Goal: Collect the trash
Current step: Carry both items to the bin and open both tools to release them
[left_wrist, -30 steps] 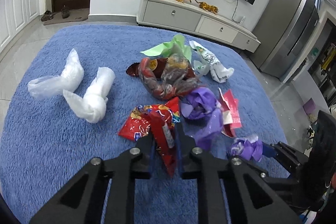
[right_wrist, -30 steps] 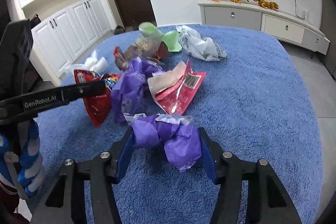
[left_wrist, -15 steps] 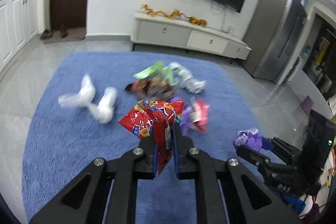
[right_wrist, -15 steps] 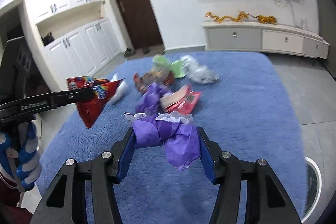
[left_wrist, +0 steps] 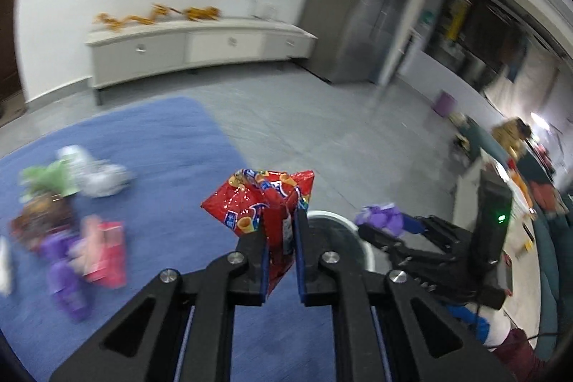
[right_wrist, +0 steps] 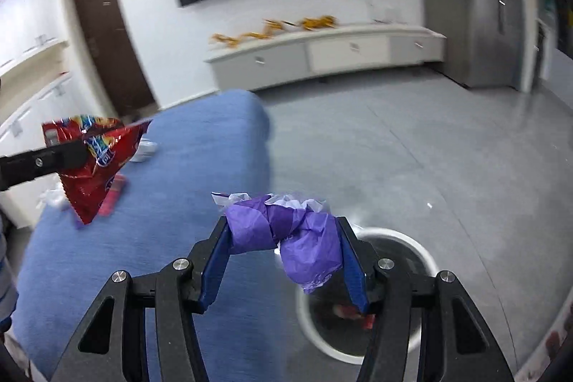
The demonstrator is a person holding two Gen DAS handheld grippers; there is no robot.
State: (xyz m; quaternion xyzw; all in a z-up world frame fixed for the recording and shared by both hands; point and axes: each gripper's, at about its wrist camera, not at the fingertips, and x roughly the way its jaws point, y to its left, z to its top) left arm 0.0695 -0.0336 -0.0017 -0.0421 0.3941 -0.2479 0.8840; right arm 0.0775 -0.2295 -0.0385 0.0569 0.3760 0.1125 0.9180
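My left gripper (left_wrist: pixel 280 231) is shut on a red snack bag (left_wrist: pixel 261 203) and holds it in the air over the right edge of the blue rug (left_wrist: pixel 143 174). The bag also shows in the right wrist view (right_wrist: pixel 95 160). My right gripper (right_wrist: pixel 284 238) is shut on a crumpled purple bag (right_wrist: pixel 286 231) and holds it above a round white-rimmed bin (right_wrist: pixel 412 246) on the grey floor. The purple bag also shows in the left wrist view (left_wrist: pixel 381 215), as does the bin's rim (left_wrist: pixel 329 215) behind my left fingers. Red trash lies inside the bin (right_wrist: pixel 352 312).
More trash lies on the rug at the left: a green bag (left_wrist: pixel 46 178), a white printed bag (left_wrist: pixel 96 176), a pink wrapper (left_wrist: pixel 104 249) and a purple bag (left_wrist: pixel 64 274). A white TV cabinet (left_wrist: pixel 193 49) stands by the far wall. Grey floor lies right of the rug.
Both grippers have lifted their trash off the rug and swung right, away from the pile. The white bin has come into view under the right gripper.
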